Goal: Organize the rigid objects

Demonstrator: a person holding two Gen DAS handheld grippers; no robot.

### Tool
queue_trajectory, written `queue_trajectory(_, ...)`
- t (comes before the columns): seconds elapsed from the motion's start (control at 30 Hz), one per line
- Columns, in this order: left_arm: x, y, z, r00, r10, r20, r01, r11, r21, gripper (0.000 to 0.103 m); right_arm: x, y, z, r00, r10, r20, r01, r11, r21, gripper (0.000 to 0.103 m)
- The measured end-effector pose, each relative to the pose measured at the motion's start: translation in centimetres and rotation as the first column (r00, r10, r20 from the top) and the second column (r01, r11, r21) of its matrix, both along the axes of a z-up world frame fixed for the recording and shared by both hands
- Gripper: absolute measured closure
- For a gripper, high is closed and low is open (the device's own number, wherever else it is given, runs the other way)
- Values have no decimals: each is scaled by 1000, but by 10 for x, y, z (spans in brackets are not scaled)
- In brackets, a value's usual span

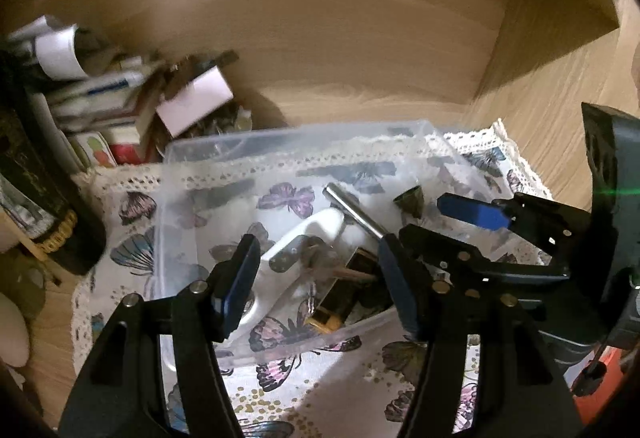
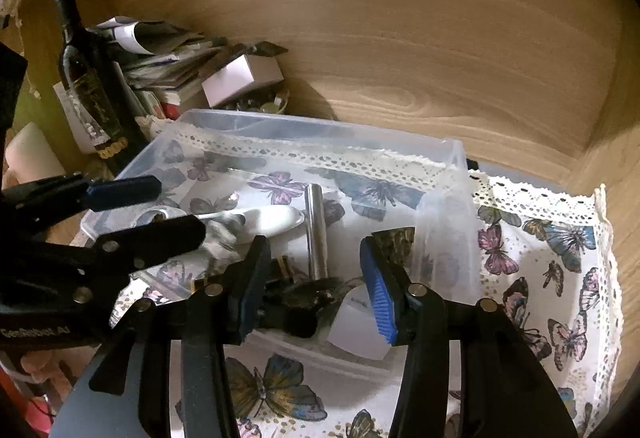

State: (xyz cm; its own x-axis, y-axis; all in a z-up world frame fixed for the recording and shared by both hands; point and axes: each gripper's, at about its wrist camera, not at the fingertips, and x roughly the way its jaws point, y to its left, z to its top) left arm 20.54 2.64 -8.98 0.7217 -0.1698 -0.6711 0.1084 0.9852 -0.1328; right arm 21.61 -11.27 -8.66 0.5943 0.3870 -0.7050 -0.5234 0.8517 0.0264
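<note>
Spread left gripper [image 1: 320,278] jaws — clear bin [image 1: 280,136]: steel rod [image 1: 356,212], white handle [image 1: 304,234].

clear plastic bin [image 2: 440,158], shiny metal rod [image 2: 316,230], lace-edged cloth [image 2: 560,238], wood-grain wall [image 2: 440,58]

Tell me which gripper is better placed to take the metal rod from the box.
Probably the right. The right gripper is open and the metal rod lies almost straight between its fingers inside the box. The left gripper, also open, faces the white handle instead.
</note>
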Motion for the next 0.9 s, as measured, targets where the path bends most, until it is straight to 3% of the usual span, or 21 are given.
queue_trajectory(0.23, -28, 6, 29, 993, 35, 111, -37, 999, 16, 41, -20, -11, 27, 997, -8, 72, 6, 999, 37, 58)
queue_trajectory(0.3, -37, 6, 36, 989, 40, 139, -44, 999, 22, 41, -29, -15, 36, 994, -17, 103, 12, 999, 50, 54)
queue_trajectory(0.47, -70, 6, 60, 968, 57, 243, -62, 998, 14, 30, -59, -29, 62, 983, -31, 184, 15, 996, 93, 49)
queue_trajectory(0.73, -132, -9, 91, 908, 56, 416, -78, 996, 37, 6, -110, -53, 96, 944, -83, 320, 32, 986, 161, 26)
queue_trajectory(0.9, -159, -16, 100, 878, 62, 474, -93, 995, 42, 1, -129, -66, 106, 926, -123, 357, 47, 976, 215, 11)
